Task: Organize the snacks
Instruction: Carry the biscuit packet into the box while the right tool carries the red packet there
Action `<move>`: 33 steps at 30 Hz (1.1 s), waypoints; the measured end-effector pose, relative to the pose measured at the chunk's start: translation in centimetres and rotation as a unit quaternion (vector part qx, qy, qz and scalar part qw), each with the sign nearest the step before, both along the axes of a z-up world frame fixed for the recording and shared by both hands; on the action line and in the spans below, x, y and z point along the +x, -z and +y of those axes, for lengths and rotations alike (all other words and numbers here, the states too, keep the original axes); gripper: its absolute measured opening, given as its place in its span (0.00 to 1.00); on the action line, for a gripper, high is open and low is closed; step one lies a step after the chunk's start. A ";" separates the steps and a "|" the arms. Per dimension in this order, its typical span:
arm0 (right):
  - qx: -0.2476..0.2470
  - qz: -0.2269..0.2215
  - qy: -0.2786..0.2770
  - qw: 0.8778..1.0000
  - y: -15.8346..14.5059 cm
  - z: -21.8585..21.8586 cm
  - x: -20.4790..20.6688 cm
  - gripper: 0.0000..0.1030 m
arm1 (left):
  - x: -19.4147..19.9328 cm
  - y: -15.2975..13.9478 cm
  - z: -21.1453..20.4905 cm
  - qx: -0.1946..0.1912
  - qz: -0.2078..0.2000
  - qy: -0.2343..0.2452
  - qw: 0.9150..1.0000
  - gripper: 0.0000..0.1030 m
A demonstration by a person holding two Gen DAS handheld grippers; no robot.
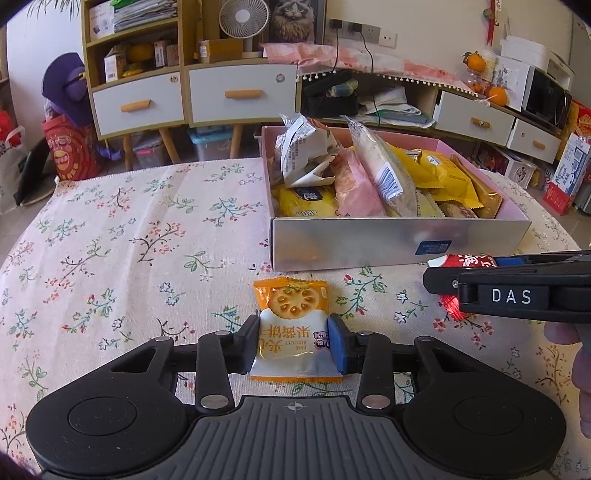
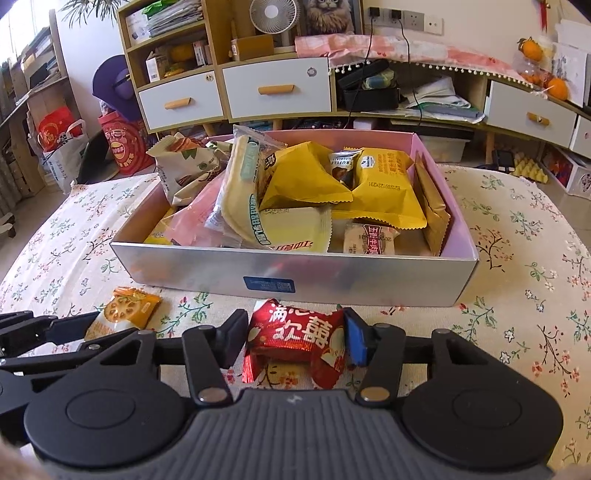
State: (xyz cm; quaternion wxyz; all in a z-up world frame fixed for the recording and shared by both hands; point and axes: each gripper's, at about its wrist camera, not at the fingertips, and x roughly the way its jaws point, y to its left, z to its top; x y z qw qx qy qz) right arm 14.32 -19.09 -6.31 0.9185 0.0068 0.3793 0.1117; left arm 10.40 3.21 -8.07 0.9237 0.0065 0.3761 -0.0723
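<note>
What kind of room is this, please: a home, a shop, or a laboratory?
Most likely a home living room. A floral tablecloth covers the table, a drawer cabinet with cluttered shelves stands behind, and a fan sits on it.

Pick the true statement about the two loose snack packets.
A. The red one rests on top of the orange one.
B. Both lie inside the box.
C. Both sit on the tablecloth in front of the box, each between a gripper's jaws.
C: the orange biscuit packet lies between the left gripper's jaws and the red packet between the right gripper's, both on the tablecloth before the box.
</note>
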 end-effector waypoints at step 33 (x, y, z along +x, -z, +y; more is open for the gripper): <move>0.096 0.018 0.018 0.995 -5.3 -3.0 -1.0 0.46 | -0.8 -5.0 0.1 -0.080 0.001 0.001 0.997 0.35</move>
